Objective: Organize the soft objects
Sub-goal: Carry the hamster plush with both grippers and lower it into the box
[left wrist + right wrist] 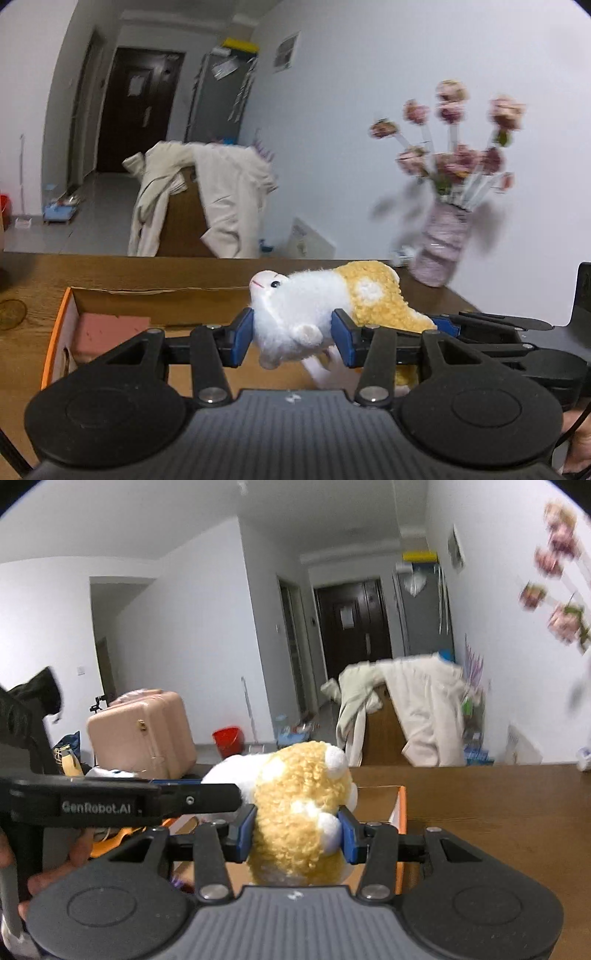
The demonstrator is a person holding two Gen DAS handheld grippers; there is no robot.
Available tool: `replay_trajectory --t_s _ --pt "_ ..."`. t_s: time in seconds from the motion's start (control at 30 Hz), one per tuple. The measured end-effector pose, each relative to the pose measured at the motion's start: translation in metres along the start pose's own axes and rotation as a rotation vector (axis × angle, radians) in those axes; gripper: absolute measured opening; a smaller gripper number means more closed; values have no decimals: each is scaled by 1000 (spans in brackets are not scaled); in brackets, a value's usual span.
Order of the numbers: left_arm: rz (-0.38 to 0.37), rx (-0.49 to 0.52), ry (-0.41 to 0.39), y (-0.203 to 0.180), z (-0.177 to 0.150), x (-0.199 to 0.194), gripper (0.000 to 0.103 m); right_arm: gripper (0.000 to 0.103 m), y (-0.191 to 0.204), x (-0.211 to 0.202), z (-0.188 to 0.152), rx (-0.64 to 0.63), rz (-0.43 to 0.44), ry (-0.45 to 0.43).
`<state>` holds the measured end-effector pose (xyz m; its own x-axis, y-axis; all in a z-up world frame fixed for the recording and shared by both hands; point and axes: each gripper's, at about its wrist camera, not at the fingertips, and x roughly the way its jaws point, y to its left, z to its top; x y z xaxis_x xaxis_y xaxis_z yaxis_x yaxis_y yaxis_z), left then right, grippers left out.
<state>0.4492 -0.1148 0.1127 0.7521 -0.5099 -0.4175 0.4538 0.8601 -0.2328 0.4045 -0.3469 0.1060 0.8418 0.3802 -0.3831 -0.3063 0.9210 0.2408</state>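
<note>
You've got the plush toy (314, 310) pinched from both ends. Left claw (291, 338) is clamped on the white head end, pads pressed into the fur. Right claw (297, 832) is clamped on the yellow curly rear end. Neither claw is free.

Toy's long axis runs roughly level between the two claws, white end left, yellow end right. It hangs clear of the wooden surface (33, 280), over the near right part of the open cardboard box (55, 332).

Key relation: the box floor lies below and slightly left of the toy. A pink foam block (110, 328) already sits in the box's left end, so the free space is the right half, almost straight under you. My read is a drop or lower-in comes next; both claws look about equally near.

Room: blurred flower vase (439, 251) far right on the surface, a chair draped with pale clothes (221, 195) beyond the far edge, hallway with a dark door (136, 107) behind.
</note>
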Motion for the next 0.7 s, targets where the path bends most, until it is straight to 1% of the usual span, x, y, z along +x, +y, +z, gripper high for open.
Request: replay_trajectory --t_s 0.03,0.1,0.17,0.23,0.3,0.37,0.4,0.43,0.47,0.53,0.57,0.63,0.7 --pt "13 -2 14 10 4 16 47 45 -5 16 4 10 1 23" --pt "32 -39 55 30 9 46 47 45 -16 53 10 28 -8 64" --pt "57 -57 102 47 11 77 46 44 -25 88 11 30 -32 105" --pt "89 -42 150 63 9 101 45 44 -33 119 10 31 -62 139" --pt "141 -21 194 71 7 117 46 44 -41 140 5 50 -83 171" --pt "182 -23 211 78 5 119 48 44 -44 159 0 31 -132 206" --pt "184 -16 202 78 4 114 51 44 -42 165 -2 7 -163 217" --pt "186 6 184 77 3 109 55 45 -39 167 -4 -10 -179 231" --pt "210 31 167 76 4 101 56 48 -36 168 -4 -30 -193 238" --pt "232 81 123 71 5 84 58 50 -30 168 -3 -62 -232 230" --pt "246 94 102 71 8 77 58 54 -26 168 -2 -85 -253 231" --pt "274 102 70 70 15 61 61 56 -23 166 1 -101 -270 233" --pt "307 108 43 72 23 46 61 56 -23 157 8 -91 -246 224"
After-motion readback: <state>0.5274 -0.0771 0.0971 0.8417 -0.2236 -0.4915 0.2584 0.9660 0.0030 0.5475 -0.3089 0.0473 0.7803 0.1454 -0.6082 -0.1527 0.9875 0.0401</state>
